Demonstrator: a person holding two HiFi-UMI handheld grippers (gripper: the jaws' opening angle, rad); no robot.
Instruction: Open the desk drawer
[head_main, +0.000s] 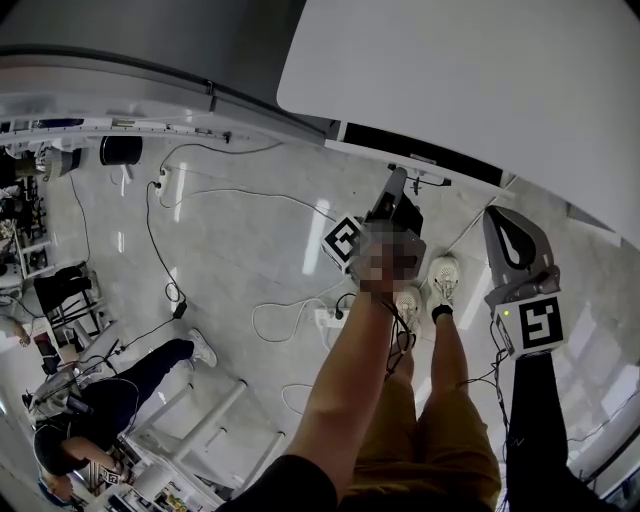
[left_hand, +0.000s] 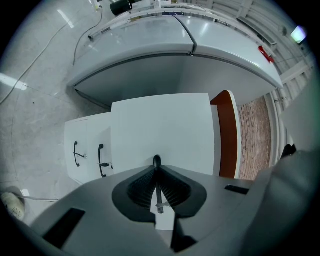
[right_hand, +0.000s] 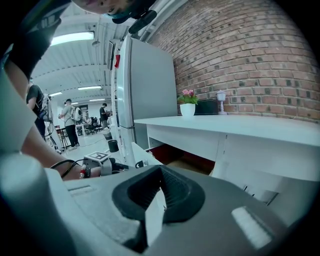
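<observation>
The white desk fills the top right of the head view. My left gripper reaches to its front, at the black drawer handle. In the left gripper view the left gripper is shut on that thin handle, and the white drawer front stands nearer than two other drawer fronts with black handles. My right gripper hangs to the right, away from the drawer. In the right gripper view its jaws are shut with nothing between them, and the desk top lies ahead.
Cables and a power strip lie on the pale floor. The person's shoes stand under the desk edge. Other people are at the left. A grey cabinet, a potted flower and a brick wall are near the desk.
</observation>
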